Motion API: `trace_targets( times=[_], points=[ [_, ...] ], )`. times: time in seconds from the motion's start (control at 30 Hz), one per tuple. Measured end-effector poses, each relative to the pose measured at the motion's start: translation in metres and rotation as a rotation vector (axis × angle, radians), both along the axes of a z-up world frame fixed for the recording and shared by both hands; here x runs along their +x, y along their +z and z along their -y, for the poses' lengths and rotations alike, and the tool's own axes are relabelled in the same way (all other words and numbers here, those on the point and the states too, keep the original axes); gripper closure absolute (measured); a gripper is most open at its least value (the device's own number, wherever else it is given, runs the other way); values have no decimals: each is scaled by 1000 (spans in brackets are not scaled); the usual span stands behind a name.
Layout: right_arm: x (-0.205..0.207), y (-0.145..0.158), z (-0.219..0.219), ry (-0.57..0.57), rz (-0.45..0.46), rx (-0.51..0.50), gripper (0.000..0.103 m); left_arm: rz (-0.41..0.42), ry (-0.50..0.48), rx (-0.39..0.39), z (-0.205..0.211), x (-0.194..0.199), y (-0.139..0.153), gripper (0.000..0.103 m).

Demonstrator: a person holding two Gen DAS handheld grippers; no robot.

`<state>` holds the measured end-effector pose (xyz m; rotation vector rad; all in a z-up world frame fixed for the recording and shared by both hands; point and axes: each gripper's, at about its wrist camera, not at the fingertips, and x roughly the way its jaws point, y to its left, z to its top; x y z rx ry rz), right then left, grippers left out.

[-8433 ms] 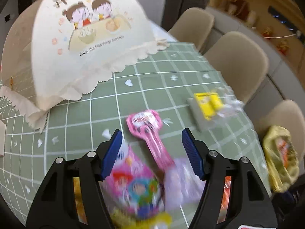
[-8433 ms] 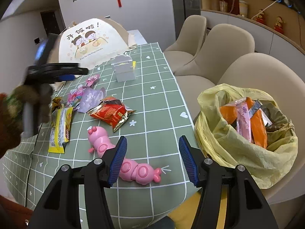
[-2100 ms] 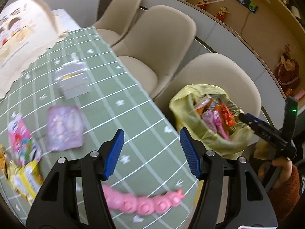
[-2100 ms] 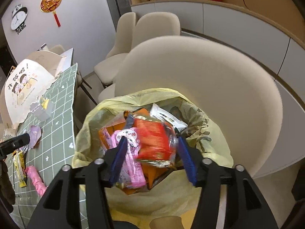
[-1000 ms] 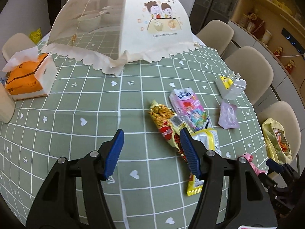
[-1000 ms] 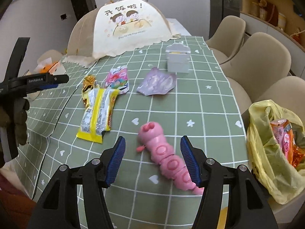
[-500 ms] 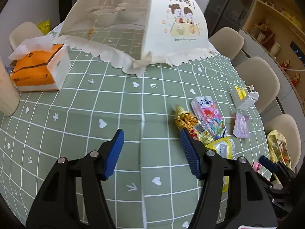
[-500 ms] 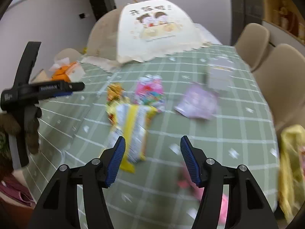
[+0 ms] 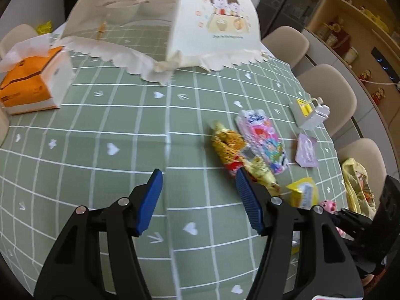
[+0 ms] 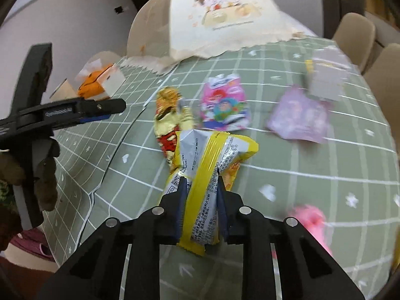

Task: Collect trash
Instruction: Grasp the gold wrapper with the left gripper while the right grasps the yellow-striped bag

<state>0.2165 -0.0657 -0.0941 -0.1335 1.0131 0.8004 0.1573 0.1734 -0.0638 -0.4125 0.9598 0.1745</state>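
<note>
Moved in, right hand-held gripper closing on yellow wrapper; left released over green tablecloth.

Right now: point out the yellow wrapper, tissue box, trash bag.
yellow wrapper [image 10: 200, 172], right wrist view, on its yellow centre stripe.
tissue box [image 9: 30, 85], left wrist view, on its orange top.
trash bag [image 9: 355, 187], left wrist view, on its yellow side.

Yellow-and-silver snack wrapper lies crumpled lengthwise on the green checked tablecloth.
</note>
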Motion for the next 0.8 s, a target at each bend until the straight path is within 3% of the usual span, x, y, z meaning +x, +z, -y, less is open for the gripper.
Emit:
trace_targets(
  times=[0.3, 0.43, 0.57, 0.63, 0.73, 0.8],
  points=[
    [-22, 22, 72, -203, 67, 1, 81, 51, -152, -51, 47, 30, 11, 45],
    [-25, 23, 88, -251, 73, 18, 81, 66, -230, -9, 77, 55, 11, 45],
    [-31, 21, 97, -271, 76, 13, 81, -11, -178, 7, 84, 70, -6, 45],
    [-36, 20, 101, -276, 82, 4, 81, 5, -138, -8, 78, 62, -3, 45],
    [-38, 17, 106, -295, 67, 19, 81, 35, -75, 85, 69, 43, 5, 45],
    [-37, 15, 109, -305, 55, 27, 81, 27, -37, 105, 62, 35, 3, 45]
  ],
)
